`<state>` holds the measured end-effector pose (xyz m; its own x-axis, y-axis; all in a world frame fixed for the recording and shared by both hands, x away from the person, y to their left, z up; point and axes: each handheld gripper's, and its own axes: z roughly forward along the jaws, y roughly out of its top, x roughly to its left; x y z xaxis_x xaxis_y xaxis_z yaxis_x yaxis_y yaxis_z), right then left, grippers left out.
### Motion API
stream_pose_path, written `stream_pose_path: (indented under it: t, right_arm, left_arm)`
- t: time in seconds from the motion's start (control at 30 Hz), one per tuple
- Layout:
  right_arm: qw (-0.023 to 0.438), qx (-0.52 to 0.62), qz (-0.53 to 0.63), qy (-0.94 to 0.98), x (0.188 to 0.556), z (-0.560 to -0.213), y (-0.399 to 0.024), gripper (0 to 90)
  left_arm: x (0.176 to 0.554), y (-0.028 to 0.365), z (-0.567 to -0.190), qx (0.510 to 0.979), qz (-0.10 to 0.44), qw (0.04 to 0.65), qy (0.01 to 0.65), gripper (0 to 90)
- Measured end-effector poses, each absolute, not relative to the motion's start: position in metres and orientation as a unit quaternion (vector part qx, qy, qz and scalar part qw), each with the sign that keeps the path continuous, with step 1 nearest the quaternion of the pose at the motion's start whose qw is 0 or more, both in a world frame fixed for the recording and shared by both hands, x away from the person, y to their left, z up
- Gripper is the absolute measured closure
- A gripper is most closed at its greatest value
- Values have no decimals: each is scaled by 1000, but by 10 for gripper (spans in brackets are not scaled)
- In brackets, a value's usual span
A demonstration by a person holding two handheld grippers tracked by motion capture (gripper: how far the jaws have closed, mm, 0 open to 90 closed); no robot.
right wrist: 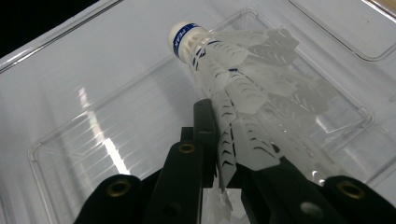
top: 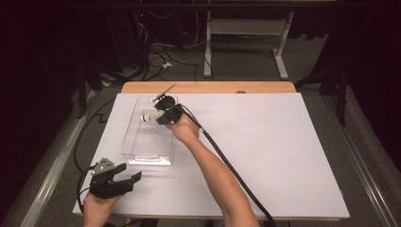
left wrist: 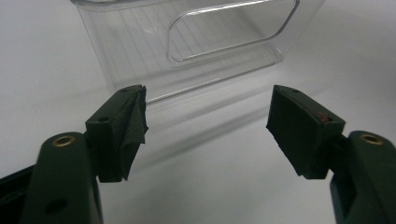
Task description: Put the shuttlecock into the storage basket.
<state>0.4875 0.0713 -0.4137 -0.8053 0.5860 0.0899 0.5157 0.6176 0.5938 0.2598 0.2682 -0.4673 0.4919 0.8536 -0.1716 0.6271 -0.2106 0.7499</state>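
Right gripper: your right gripper (top: 161,115) is clenched on a white feathered shuttlecock with a blue band round its cork (right wrist: 233,88), the jaws pinching its feather skirt; the cork end points away from the jaws, toward 11 o'clock in the right gripper view.
Shuttlecock's place: you hold it over the far half of the clear, ribbed plastic bin (top: 147,150). In the high view it (top: 149,117) shows just at 9 o'clock of your right gripper, inside the bin's outline. Whether it touches the bin's floor I cannot tell.
Bin: it lies on the white sheet (top: 283,156) that covers the table, long side running from 6 to 12 o'clock, left of the table's middle. In the left gripper view its near wall with a cut-out handle (left wrist: 187,42) stands at 12 o'clock of your jaws.
Left gripper: your left gripper (top: 126,173) rests low at the sheet's near left corner, at 7 o'clock of the bin and near it but apart. Its jaws are released, standing wide with nothing between the pads (left wrist: 299,130).
Your arms: your right forearm (top: 222,179) reaches from 6 o'clock up toward 11 o'clock; the black cable (top: 231,170) trails beside it.
Past the table: a wooden edge (top: 208,87) shows at 12 o'clock beyond the sheet.
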Motion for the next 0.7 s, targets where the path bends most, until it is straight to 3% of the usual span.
stream_pose_path:
  t: [0.7]
  right_arm:
    - [64, 299, 302, 903, 487, -412, 83, 869]
  left_arm:
    - [260, 267, -467, 764, 143, 404, 482, 293]
